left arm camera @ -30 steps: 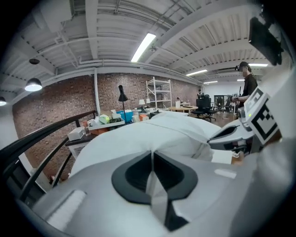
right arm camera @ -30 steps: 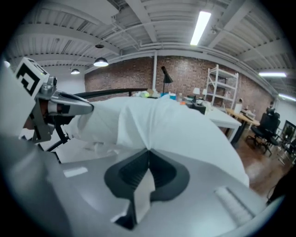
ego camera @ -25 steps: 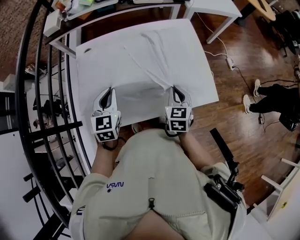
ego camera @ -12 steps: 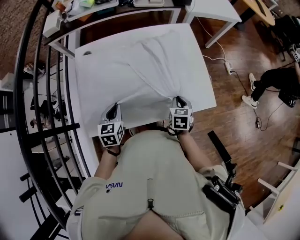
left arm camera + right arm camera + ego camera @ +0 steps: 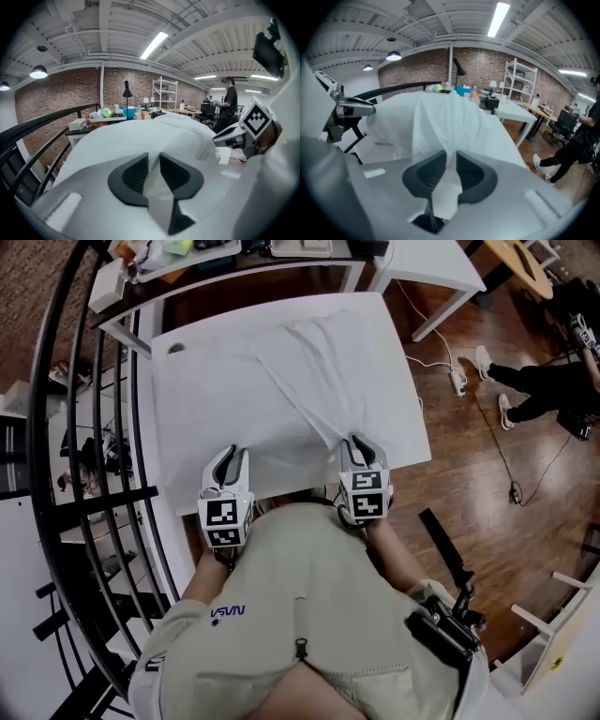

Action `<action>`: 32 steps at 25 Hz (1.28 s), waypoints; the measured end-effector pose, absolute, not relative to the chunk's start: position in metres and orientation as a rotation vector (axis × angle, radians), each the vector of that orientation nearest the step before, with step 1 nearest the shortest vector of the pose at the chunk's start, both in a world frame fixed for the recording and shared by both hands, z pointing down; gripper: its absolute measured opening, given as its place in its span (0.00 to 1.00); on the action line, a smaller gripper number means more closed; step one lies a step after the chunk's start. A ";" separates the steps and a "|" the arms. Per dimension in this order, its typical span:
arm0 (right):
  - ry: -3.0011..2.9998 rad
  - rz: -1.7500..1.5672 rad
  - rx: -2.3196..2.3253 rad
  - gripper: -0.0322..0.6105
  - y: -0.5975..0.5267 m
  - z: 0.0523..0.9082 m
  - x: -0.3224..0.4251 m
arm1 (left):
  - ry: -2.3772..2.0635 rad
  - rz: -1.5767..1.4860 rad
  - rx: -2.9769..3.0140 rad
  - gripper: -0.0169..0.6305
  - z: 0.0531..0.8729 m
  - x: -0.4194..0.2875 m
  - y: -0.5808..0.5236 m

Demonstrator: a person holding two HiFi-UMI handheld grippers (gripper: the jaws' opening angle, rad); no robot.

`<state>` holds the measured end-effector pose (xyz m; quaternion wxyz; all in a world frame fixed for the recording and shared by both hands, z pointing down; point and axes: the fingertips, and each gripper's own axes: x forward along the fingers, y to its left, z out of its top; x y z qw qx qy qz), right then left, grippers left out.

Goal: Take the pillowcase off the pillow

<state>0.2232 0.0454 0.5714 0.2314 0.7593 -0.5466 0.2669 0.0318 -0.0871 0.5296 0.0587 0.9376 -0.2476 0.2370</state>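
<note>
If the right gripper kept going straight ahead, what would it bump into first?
The white pillowcase. The right gripper's jaws have just been opening with a fold of it between them, and more cloth probably rises straight ahead.

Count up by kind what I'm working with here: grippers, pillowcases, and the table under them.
Pillowcase: 1
Grippers: 2, left gripper and right gripper; the jaws of both have just opened a little, with the cloth between them
White table: 1
Total: 4
</note>
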 end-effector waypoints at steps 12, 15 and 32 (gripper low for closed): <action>-1.781 0.491 2.079 0.16 -0.025 0.487 0.225 | -0.660 0.677 2.964 0.37 0.480 0.079 -0.127; -1.781 0.423 2.080 0.16 -0.054 0.471 0.245 | -0.667 0.692 2.956 0.45 0.483 0.094 -0.148; -1.639 0.535 1.805 0.26 -0.155 0.535 0.273 | -0.676 1.169 2.851 0.25 0.554 0.144 -0.207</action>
